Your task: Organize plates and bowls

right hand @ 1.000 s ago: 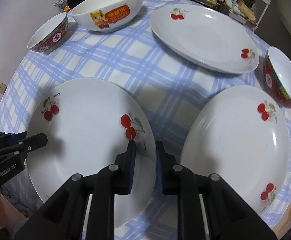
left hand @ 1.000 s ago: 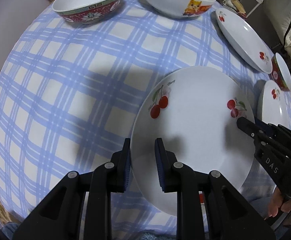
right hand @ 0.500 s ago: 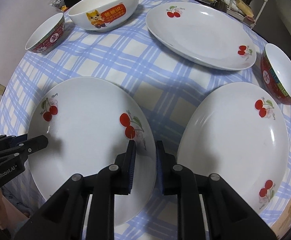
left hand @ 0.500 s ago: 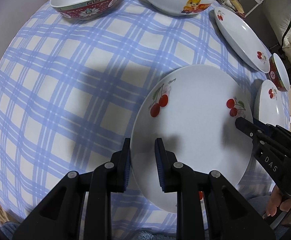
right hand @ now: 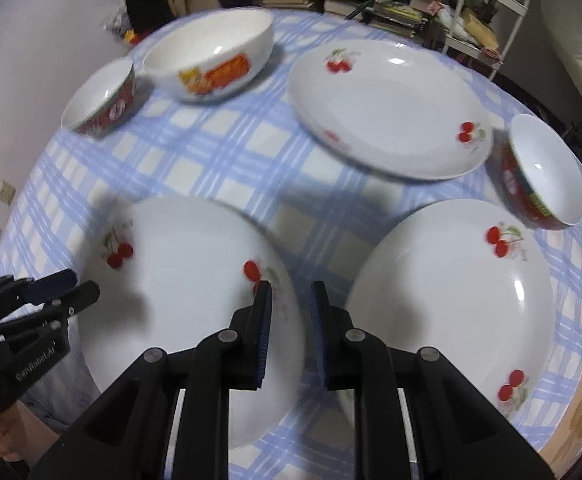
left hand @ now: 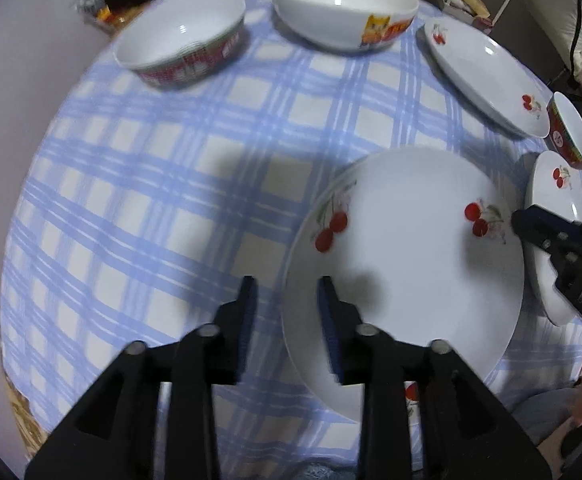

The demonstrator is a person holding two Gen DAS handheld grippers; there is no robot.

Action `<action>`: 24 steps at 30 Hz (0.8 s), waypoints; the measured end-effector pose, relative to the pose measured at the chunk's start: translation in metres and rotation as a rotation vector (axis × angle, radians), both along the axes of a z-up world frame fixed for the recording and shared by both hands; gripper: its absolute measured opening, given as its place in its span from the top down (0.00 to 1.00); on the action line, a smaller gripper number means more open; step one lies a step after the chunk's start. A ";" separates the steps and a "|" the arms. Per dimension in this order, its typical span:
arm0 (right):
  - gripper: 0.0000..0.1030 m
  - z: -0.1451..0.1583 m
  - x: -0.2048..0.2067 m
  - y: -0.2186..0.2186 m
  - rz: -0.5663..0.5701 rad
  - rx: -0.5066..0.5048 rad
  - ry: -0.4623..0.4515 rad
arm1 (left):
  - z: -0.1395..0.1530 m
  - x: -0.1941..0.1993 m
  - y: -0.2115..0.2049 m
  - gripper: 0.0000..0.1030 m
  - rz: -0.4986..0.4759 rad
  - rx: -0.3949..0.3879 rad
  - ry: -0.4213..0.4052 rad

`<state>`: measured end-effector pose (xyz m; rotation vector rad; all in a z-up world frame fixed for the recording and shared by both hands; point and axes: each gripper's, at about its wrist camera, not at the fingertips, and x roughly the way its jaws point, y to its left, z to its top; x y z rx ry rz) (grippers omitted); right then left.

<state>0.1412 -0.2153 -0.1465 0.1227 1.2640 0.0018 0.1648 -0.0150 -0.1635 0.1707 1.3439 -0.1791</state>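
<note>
Covering the round table, a blue-and-white checked tablecloth [left hand: 171,184] carries all the crockery. Nearest the person lies a wide white ceramic plate with red cherry prints [left hand: 407,264], flat on the cloth between both tools. A second white cherry-print plate [right hand: 455,292] sits just beside it on the right, and a third cherry plate [right hand: 387,108] lies farther back. Behind these stands a large white bowl with an orange cat picture [right hand: 211,60], with a smaller red-patterned bowl with a white inside [right hand: 99,104] close to its left. Another small red-patterned bowl [right hand: 543,172] leans at the right edge, near the second plate's rim.

The black left gripper [left hand: 287,308] straddles the near plate's left rim, its jaws opening, the rim between the blue pads but no longer pressed. The black right gripper [right hand: 291,312] has its jaws nearly together around the same plate's right rim; whether the pads actually bite the rim I cannot tell.
</note>
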 end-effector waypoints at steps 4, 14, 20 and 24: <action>0.50 0.023 0.002 -0.030 -0.058 0.051 -0.021 | 0.024 0.000 -0.007 0.49 -0.033 0.021 -0.083; 0.01 0.063 -0.020 -0.117 -0.149 0.043 -0.119 | 0.073 0.001 -0.059 0.24 -0.106 -0.004 -0.191; 0.00 0.060 -0.042 -0.169 -0.256 0.122 -0.118 | 0.084 0.002 -0.107 0.20 -0.186 -0.022 -0.216; 0.00 0.052 -0.056 -0.194 -0.310 0.144 -0.112 | 0.079 0.001 -0.138 0.20 -0.239 -0.011 -0.203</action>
